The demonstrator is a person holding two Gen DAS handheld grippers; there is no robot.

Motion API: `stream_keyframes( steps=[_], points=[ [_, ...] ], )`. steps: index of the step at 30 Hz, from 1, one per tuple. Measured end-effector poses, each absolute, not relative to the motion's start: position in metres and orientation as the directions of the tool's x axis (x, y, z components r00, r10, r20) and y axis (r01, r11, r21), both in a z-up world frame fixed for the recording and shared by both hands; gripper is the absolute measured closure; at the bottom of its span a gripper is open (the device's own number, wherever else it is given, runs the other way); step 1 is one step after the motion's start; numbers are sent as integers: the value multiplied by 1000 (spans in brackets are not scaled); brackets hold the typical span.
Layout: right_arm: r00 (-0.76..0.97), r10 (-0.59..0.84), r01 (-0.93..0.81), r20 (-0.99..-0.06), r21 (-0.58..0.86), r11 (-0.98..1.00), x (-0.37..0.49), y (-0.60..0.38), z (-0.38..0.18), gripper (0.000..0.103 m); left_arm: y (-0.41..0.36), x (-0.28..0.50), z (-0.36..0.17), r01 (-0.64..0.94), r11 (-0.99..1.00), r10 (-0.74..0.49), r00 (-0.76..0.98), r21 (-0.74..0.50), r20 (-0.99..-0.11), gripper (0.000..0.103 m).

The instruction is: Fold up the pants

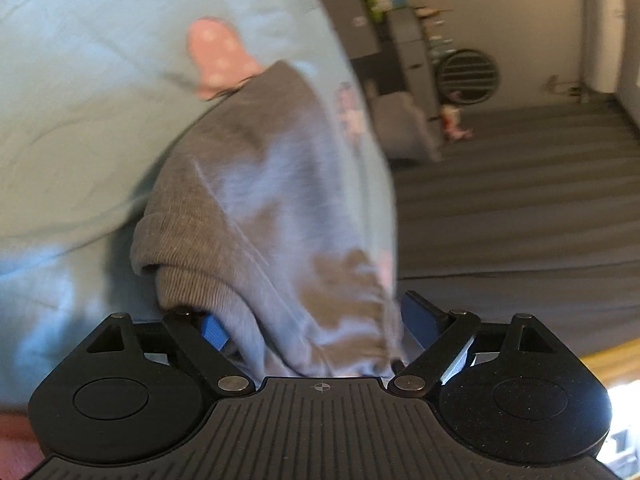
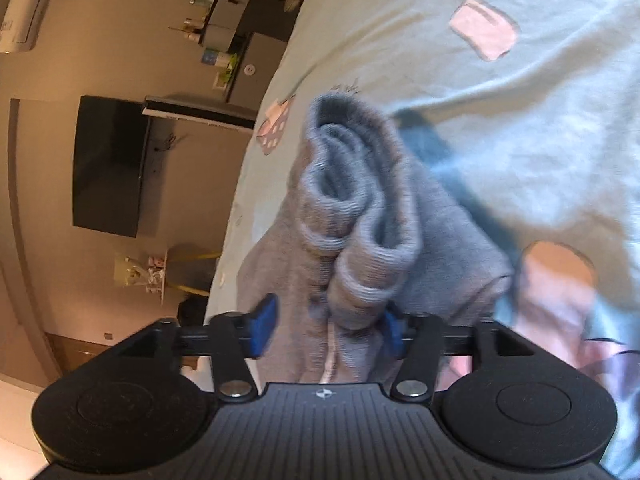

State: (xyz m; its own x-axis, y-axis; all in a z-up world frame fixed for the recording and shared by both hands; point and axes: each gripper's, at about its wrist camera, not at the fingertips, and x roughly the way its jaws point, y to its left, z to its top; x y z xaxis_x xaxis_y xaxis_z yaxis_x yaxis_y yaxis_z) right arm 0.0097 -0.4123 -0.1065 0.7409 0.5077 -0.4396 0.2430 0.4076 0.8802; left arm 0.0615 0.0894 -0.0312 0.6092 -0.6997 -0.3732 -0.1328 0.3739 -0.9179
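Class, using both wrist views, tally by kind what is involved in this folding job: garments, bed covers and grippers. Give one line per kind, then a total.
Grey pants: 1
Light blue bed cover with pink patches: 1
Grippers: 2, left gripper and right gripper
Total: 4
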Motion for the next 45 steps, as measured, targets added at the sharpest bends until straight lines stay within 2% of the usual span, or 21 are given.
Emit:
stream_keyframes(
  steps=[1, 3, 4, 5, 7, 11, 14, 16, 21, 24, 27, 29, 30, 32, 34, 36, 37, 38, 41, 45],
  points=[
    [737, 511, 237, -442, 877, 417, 14, -409, -105, 37, 89, 59, -29, -135, 376, -705, 600, -917, -378, 13],
    [719, 503, 245, -480, 852, 464, 24, -400, -103, 40, 87, 53, -29, -128, 372, -724, 580, -919, -374, 13],
    [714, 495, 250, -495, 841, 480, 26, -395, -103, 56, 85, 50, -29, -131, 382, -724, 572, -915, -384, 13],
    [712, 483, 256, -510, 829, 498, 28, -391, -103, 84, 84, 47, -28, -134, 388, -723, 569, -912, -392, 13],
    [730, 473, 236, -494, 831, 504, 27, -387, -98, 85, 81, 44, -30, -135, 385, -730, 561, -913, -391, 13],
    [784, 477, 140, -398, 861, 489, 23, -381, -71, 87, 67, 47, -39, -161, 383, -737, 540, -910, -406, 13],
    [800, 495, 79, -339, 877, 474, 20, -380, -52, 93, 61, 56, -50, -207, 390, -696, 572, -897, -435, 13],
    [806, 500, 47, -316, 877, 479, 18, -382, -42, 94, 61, 63, -54, -232, 387, -667, 598, -892, -445, 17],
    [785, 479, 92, -392, 840, 535, 14, -392, -51, 94, 78, 64, -55, -267, 396, -585, 664, -879, -466, 32],
    [749, 472, 132, -464, 803, 581, 7, -399, -67, 94, 94, 63, -59, -304, 372, -569, 672, -877, -474, 34],
    [670, 476, 187, -570, 749, 635, 1, -403, -83, 88, 108, 65, -60, -320, 349, -612, 634, -881, -473, 34],
    [632, 486, 176, -604, 722, 669, -5, -410, -85, 87, 119, 66, -51, -285, 408, -635, 594, -867, -494, 31],
    [629, 474, 165, -616, 702, 693, -9, -414, -83, 84, 125, 66, -45, -263, 446, -644, 570, -855, -511, 25],
    [640, 440, 152, -630, 665, 731, -12, -426, -78, 70, 141, 58, -31, -196, 535, -646, 532, -822, -547, 23],
    [661, 424, 151, -619, 663, 733, -12, -440, -74, 60, 147, 51, -8, -142, 650, -584, 535, -747, -610, 13],
    [675, 434, 144, -596, 683, 716, -5, -449, -75, 53, 146, 51, 12, -67, 739, -532, 552, -671, -641, 11],
    [670, 450, 140, -590, 696, 705, 0, -450, -77, 51, 145, 55, 19, -31, 760, -526, 557, -649, -643, 9],
    [662, 473, 134, -582, 713, 688, 8, -450, -81, 43, 142, 60, 23, -4, 766, -531, 560, -642, -636, 8],
    [642, 518, 118, -566, 740, 662, 37, -450, -91, 32, 127, 88, 19, 49, 757, -573, 530, -652, -625, 8],
    [607, 565, 131, -559, 772, 622, 76, -456, -105, 31, 94, 134, -9, 71, 802, -562, 427, -593, -708, 9]
  ],
)
